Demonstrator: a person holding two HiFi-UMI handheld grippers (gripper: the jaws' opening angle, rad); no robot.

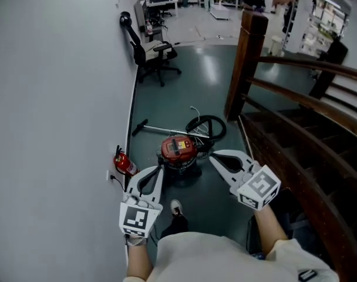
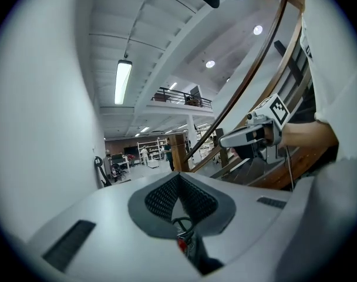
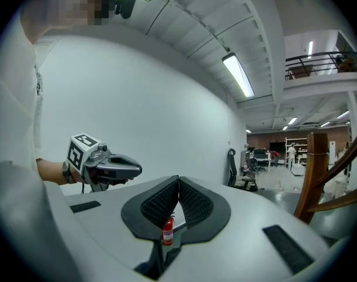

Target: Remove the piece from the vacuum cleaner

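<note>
The left hand-held gripper (image 1: 160,169) and the right hand-held gripper (image 1: 214,156) are both clenched on nothing, each pair of jaws pressed together with nothing between the pads. In the head view their tips frame the vacuum (image 1: 178,151), which stands upright and untouched on the dark green floor (image 1: 208,75). Its hose (image 1: 206,125) coils just behind it, and a tube (image 1: 167,129) lies flat on the floor beside that.

An extinguisher (image 1: 124,164) stands against the pale wall (image 1: 55,98) at the left, and farther along the wall is a chair (image 1: 155,54). A wooden post (image 1: 246,63) and a banister (image 1: 296,122) run down the right side. Shelves and people show at the far end.

Both forearms reach forward from the torso. They hold the grippers well apart, above the floor and angled inward toward the vacuum.
</note>
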